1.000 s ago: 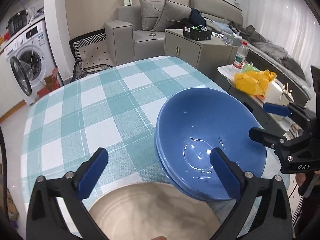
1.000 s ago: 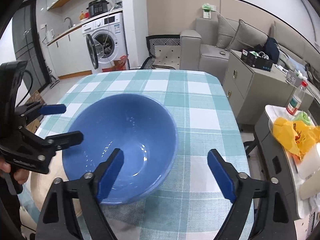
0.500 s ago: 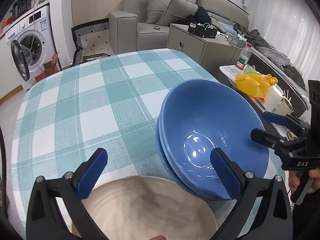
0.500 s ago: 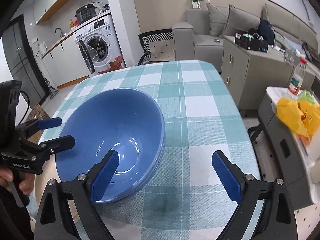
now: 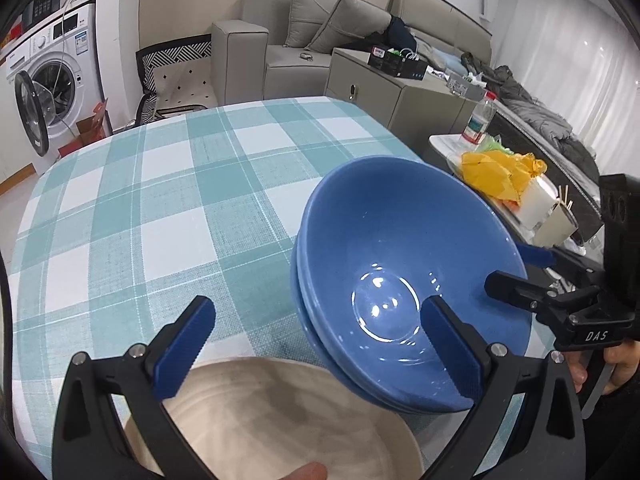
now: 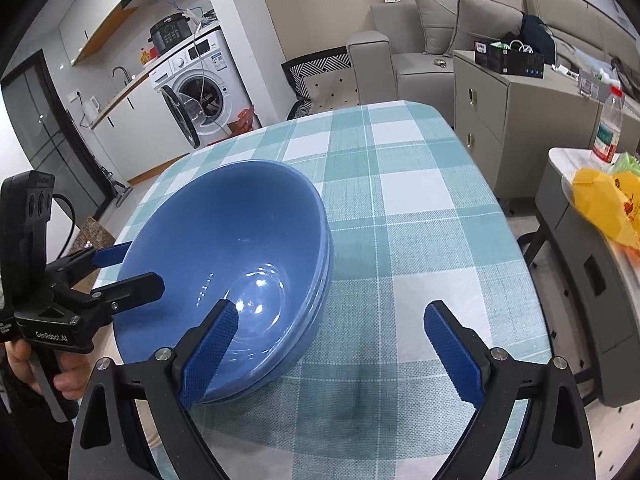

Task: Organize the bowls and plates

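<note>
A stack of blue bowls (image 5: 404, 264) sits on the teal checked tablecloth (image 5: 160, 208); it also shows in the right wrist view (image 6: 232, 256). A beige plate (image 5: 280, 420) lies just in front of the stack, under my left gripper (image 5: 320, 344), which is open and empty above the plate's far edge, its right finger over the bowls' near rim. My right gripper (image 6: 332, 348) is open and empty, its left finger over the bowl stack's right side. Each gripper shows in the other's view, the right one (image 5: 532, 276) and the left one (image 6: 128, 268), at opposite sides of the stack.
The table's right edge drops to a side table with a yellow bag (image 5: 500, 172) and a bottle (image 6: 608, 124). A grey cabinet (image 6: 504, 108) and sofa (image 5: 304, 44) stand behind. A washing machine (image 5: 44, 96) with its door open is at far left.
Both grippers have drawn back and risen slightly from the bowl stack, staying open. The bowls and plate have not moved.
</note>
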### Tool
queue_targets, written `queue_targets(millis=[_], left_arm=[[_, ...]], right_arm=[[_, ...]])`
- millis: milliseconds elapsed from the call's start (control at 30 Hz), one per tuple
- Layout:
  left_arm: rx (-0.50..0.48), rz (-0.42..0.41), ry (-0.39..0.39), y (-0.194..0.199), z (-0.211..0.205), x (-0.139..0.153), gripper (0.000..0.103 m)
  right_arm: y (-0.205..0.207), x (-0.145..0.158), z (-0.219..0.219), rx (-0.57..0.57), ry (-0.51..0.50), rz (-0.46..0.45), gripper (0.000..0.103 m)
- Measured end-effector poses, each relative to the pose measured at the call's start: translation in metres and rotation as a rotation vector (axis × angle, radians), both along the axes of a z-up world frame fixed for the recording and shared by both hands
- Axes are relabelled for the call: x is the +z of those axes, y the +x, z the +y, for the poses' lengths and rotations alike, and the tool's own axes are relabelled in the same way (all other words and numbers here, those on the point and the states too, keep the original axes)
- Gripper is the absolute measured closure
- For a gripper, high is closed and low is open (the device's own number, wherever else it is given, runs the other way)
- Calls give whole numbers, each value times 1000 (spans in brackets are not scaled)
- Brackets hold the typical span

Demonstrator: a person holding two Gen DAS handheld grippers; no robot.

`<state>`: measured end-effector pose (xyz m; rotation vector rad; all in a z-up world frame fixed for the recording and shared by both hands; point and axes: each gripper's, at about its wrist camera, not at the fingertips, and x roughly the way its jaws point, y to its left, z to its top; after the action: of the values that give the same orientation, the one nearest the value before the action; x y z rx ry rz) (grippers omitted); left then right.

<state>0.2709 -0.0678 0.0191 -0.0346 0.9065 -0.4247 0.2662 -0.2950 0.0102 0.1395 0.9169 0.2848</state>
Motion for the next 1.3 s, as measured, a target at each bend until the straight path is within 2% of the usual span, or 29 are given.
queue_targets(millis=[267, 400, 533, 733, 767, 967, 1167, 1233, 1300], left_arm=[[20, 28, 31, 6, 0, -6, 0], [27, 56, 4, 8, 3, -10, 0], [11, 70, -23, 9, 2, -13, 2], [-16, 48, -4, 8, -5, -12, 5], [-19, 47, -2, 8, -6, -12, 6], [-43, 57, -17, 9, -11, -12, 15], [-60, 52, -21, 6, -15, -10, 24], [-67, 49, -21, 5, -16, -9, 29], [-75, 47, -14, 3, -18, -8, 41]], right_arm=[[2, -5, 4, 11, 3, 5, 7], [4, -9, 6, 22, 23, 17, 7], [8, -13, 5, 32, 75, 44, 21], [10, -16, 11, 43, 45, 53, 22], [9, -15, 13, 47, 28, 47, 26], [8, -14, 15, 60, 34, 49, 35], [8, -12, 16, 63, 36, 44, 37], [7, -11, 17, 69, 37, 41, 37], [6, -11, 18, 70, 39, 42, 38]])
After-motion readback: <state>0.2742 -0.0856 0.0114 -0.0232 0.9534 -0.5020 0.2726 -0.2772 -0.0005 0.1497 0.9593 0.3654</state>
